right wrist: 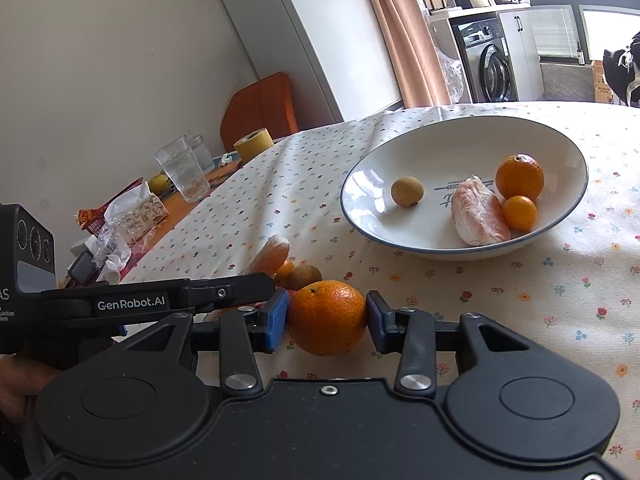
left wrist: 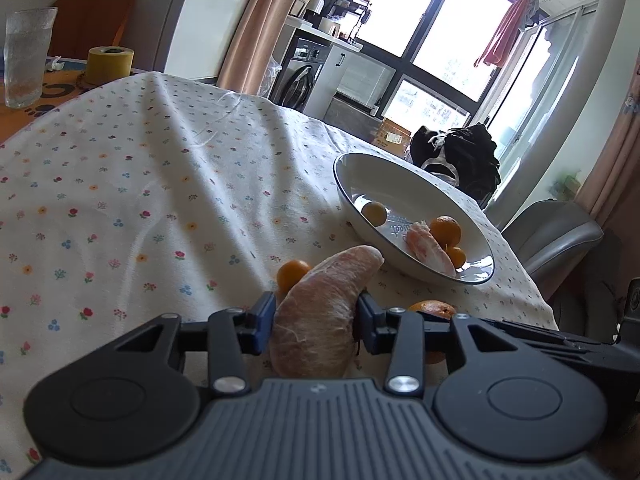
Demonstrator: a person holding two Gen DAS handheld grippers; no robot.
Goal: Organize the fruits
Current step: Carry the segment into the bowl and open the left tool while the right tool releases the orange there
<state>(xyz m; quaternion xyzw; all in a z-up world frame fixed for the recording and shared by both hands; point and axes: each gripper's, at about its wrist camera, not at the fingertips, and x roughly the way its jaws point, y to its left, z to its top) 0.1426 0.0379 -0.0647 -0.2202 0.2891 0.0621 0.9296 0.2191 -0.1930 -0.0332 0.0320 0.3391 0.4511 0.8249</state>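
Beside the bowl (right wrist: 568, 152), our left gripper (left wrist: 316, 320) pinches a pomelo wedge (left wrist: 324, 312) and our right gripper (right wrist: 327, 318) clamps an orange (right wrist: 326, 318), both just above the cloth (left wrist: 120, 200).

Orange (left wrist: 433, 309): mostly hidden behind the left tongs' linkage.
Small orange fruit (left wrist: 292, 274): partly covered by the pomelo segment (left wrist: 324, 316).
Bowl lettering (right wrist: 452, 196): too small to read.
Dark figure (right wrist: 624, 72): cut by the right edge.

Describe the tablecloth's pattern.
The tablecloth is white, scattered with small multicoloured flowers and dots. The left wrist view shows it best.
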